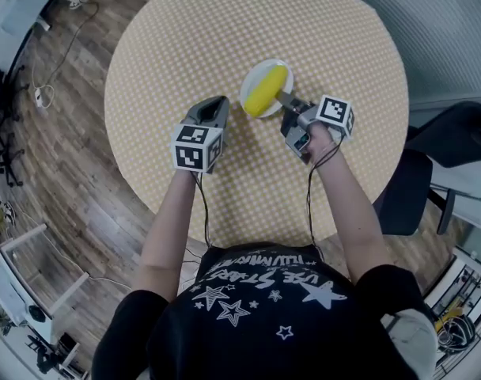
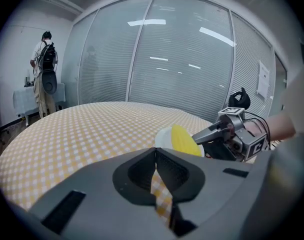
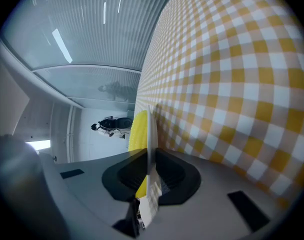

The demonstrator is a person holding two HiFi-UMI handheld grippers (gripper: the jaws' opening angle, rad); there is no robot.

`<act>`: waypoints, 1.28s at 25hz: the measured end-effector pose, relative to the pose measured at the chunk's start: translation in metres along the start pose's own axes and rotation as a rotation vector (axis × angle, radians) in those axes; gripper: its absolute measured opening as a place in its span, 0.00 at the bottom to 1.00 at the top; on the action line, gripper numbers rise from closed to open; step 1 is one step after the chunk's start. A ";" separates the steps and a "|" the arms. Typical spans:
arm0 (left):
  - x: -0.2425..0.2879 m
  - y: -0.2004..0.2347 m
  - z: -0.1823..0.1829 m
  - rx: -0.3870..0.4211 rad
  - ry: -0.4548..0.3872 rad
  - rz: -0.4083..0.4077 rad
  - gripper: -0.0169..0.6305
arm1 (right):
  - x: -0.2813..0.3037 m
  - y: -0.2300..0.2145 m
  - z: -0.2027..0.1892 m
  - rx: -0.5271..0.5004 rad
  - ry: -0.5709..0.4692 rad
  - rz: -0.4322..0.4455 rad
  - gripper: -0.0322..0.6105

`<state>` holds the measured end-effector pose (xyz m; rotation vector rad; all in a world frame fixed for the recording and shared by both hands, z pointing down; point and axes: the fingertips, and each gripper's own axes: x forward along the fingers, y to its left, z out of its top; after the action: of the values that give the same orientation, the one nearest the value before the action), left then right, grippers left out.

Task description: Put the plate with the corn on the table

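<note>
Yellow-and-white gingham covers the round table, which stands on a wood-plank floor before a wall of glass with lowered blinds.

Little writing can be read. The person's dark shirt carries white stars and a line of lettering, upside down in the head view and too broken to read in full. A sheet is stuck to the glass, its print too small to read. In the left gripper view, one face of the right gripper's cube bears what looks like a C.

The white plate sits near the middle of the table, with the corn lying flat on it. The corn's long axis runs on a diagonal, one end toward the person's left side and the other away toward the far right.

The right gripper has its jaws clamped on the plate's near-right rim, and its own view shows the plate edge-on between them with the corn on top. Whether the plate touches the cloth I cannot tell.

The left gripper hovers just beside the plate with its jaws pressed together on nothing — only cloth shows below them.

A person with a backpack stands far off.
</note>
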<state>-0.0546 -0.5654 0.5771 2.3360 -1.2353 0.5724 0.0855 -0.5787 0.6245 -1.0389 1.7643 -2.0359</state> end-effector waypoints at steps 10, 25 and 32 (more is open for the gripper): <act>-0.005 0.006 -0.004 -0.016 -0.008 0.010 0.04 | 0.003 -0.011 0.005 -0.029 -0.016 -0.082 0.13; -0.051 -0.014 -0.011 -0.001 -0.032 -0.004 0.04 | -0.019 -0.017 -0.001 -0.302 -0.019 -0.308 0.19; -0.084 -0.024 -0.014 0.014 -0.061 -0.013 0.04 | -0.051 -0.015 -0.017 -0.305 -0.044 -0.317 0.26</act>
<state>-0.0798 -0.4897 0.5386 2.3876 -1.2454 0.5103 0.1142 -0.5311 0.6211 -1.5283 2.0405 -1.9264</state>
